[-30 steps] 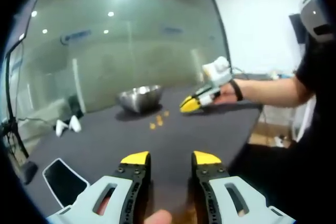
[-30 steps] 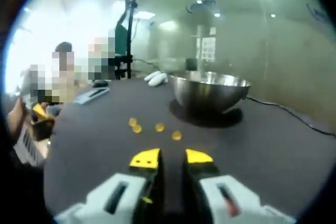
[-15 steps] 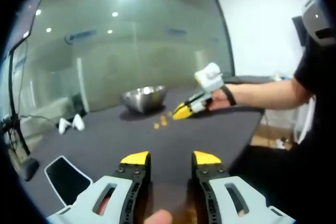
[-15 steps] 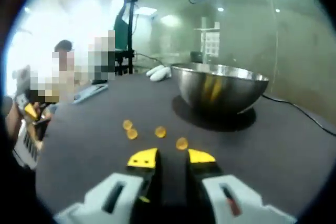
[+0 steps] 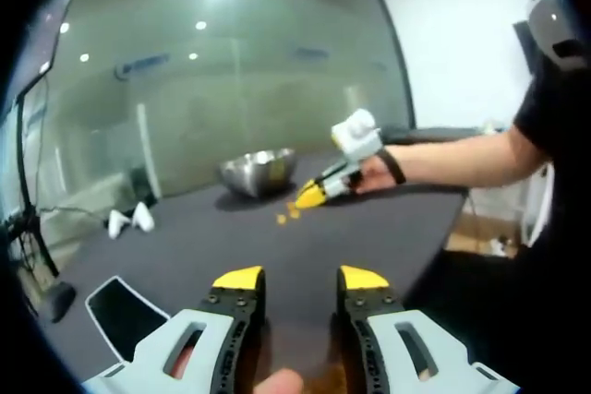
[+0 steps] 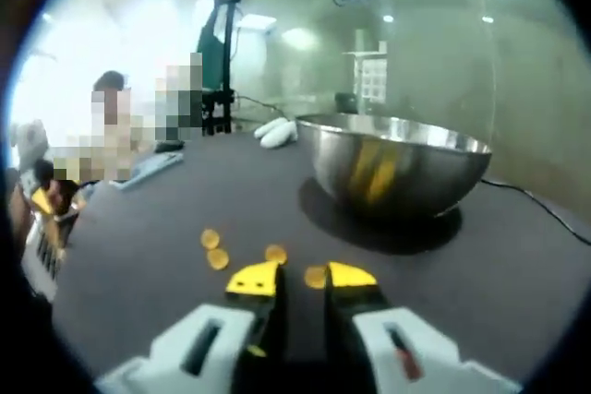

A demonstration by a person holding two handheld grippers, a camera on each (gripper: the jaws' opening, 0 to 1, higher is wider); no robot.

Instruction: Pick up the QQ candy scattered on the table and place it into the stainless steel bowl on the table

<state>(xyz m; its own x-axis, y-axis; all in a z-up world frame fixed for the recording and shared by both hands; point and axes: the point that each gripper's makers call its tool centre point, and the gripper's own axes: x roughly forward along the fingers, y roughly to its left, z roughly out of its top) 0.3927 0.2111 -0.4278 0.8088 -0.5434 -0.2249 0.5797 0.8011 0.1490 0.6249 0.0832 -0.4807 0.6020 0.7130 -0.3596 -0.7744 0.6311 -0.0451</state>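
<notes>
In the right gripper view, the right claw (image 6: 302, 276) hangs low over the dark bench (image 6: 517, 274), jaws parted around 1 QQ candy (image 6: 316, 276); 3 more candies (image 6: 218, 258) lie just to its left. The stainless steel bowl (image 6: 399, 168) stands close beyond. In the left gripper view, the left claw (image 5: 301, 278) is open and empty, held well back near a phone (image 5: 118, 313).

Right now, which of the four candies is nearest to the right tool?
The candy lying between the tips of the right tool, on the side toward the bowl. The other three lie farther left, outside the tips.
</notes>
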